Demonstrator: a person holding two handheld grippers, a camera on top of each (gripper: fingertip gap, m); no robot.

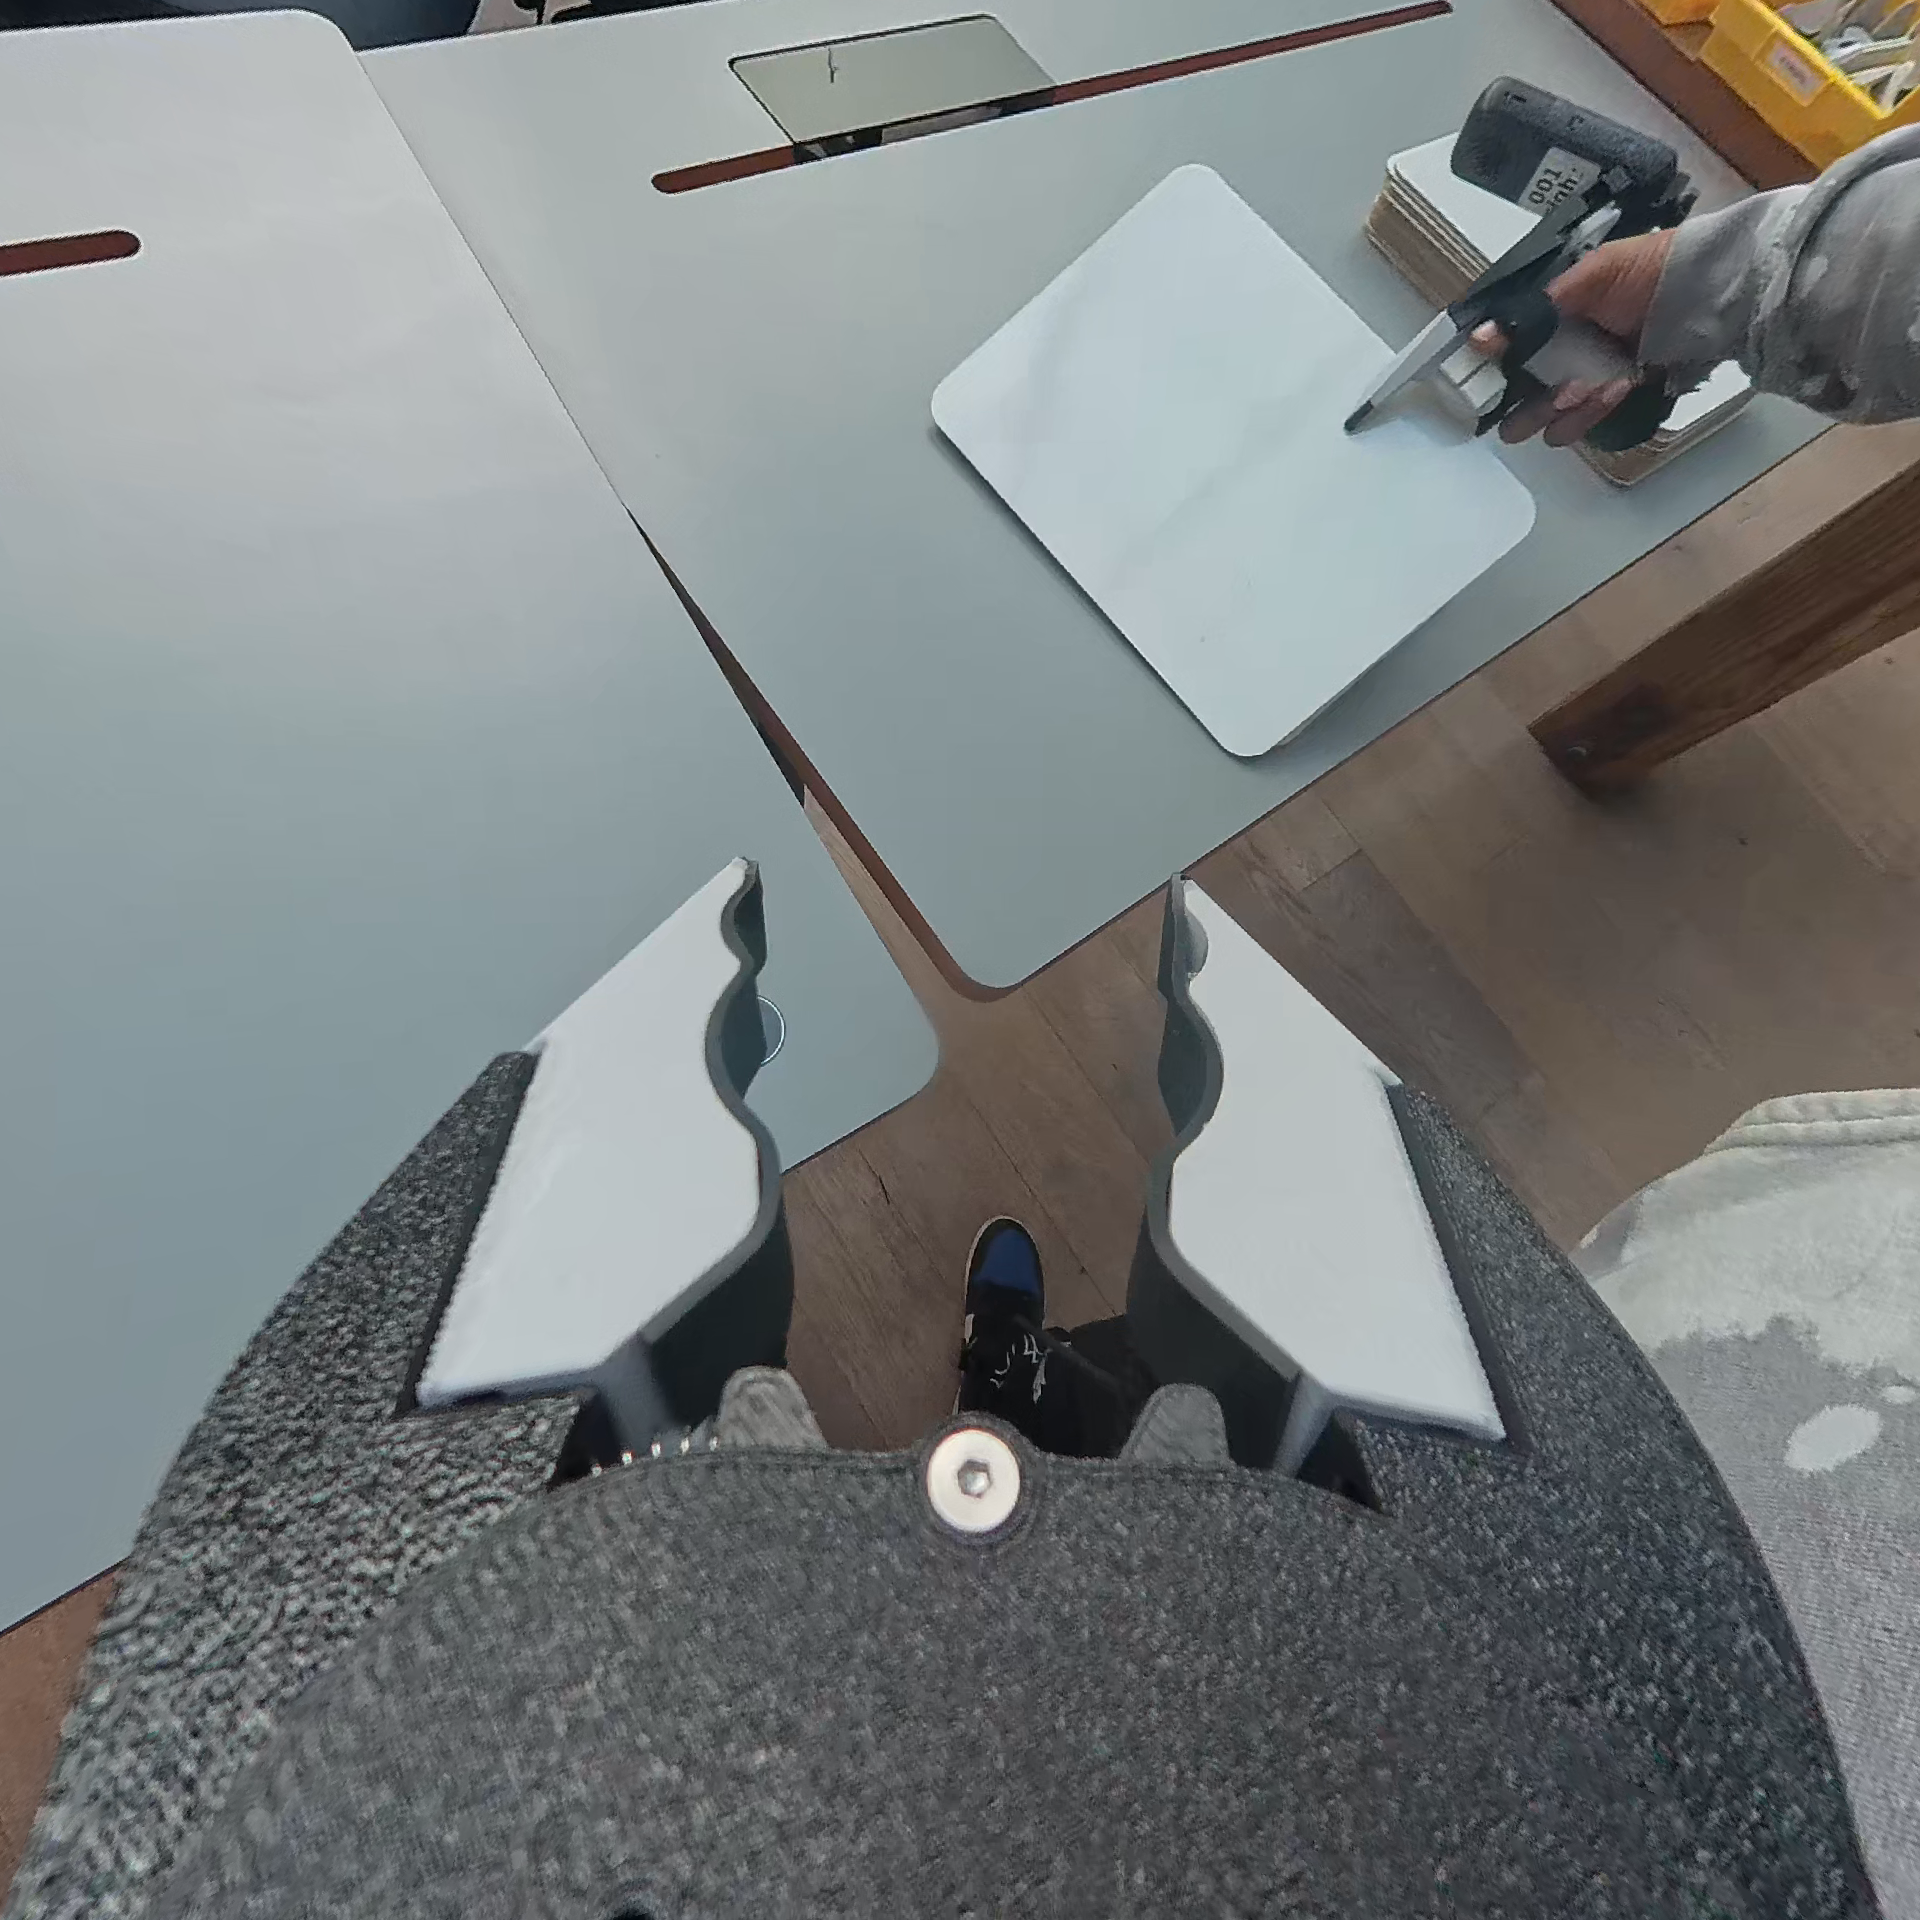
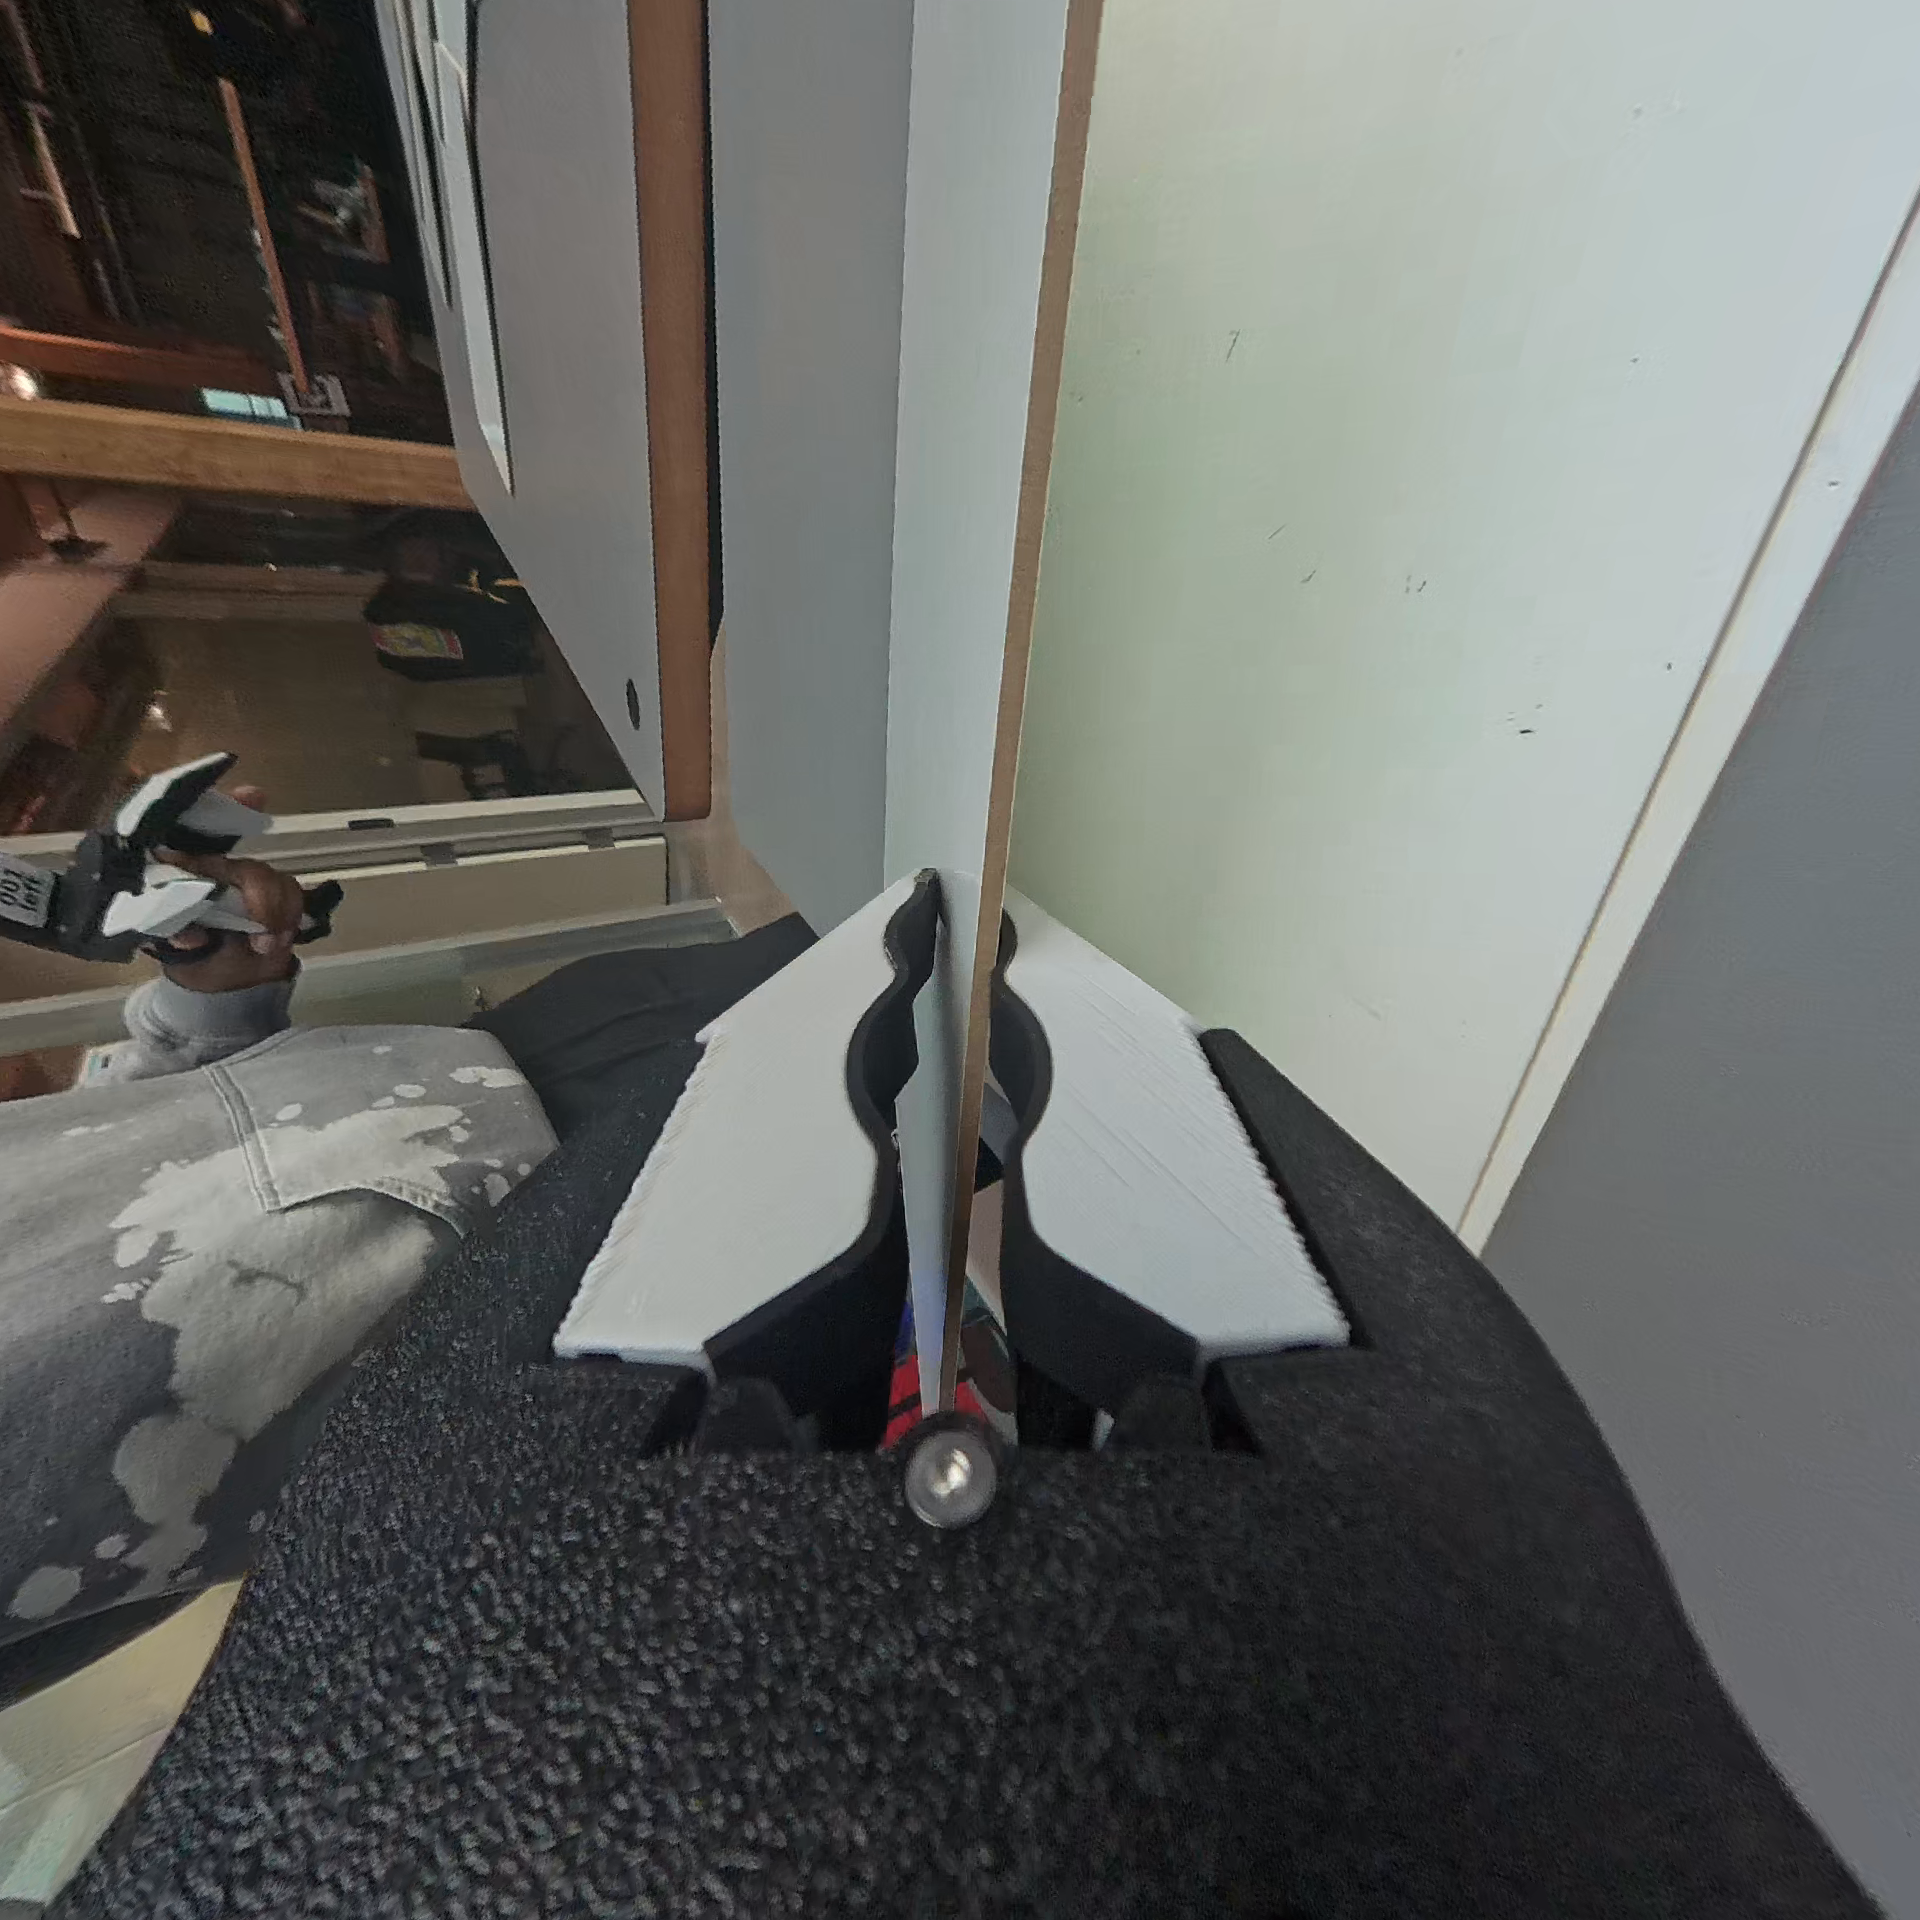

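White board, thin, with rounded corners and a brown edge, on the grey surface towards its right end. Appears flat in the left wrist view; cannot tell whether the gripped side is raised off the surface. Pinched at its right edge by the right gripper, fingers closed on the board from both faces, the edge running straight up between them in the right wrist view. Held in a hand with a mottled grey sleeve.

Just beyond that hand, a stack of similar boards on the same surface, partly hidden by the gripper. Farther right, past the surface's edge, a yellow bin.

Well apart from the board, the left gripper, fingers spread wide with nothing between them, touching nothing. Hangs over the near corners where the surface meets a second grey surface, a narrow gap between the two. Below, a wooden floor and a dark shoe with a blue toe.
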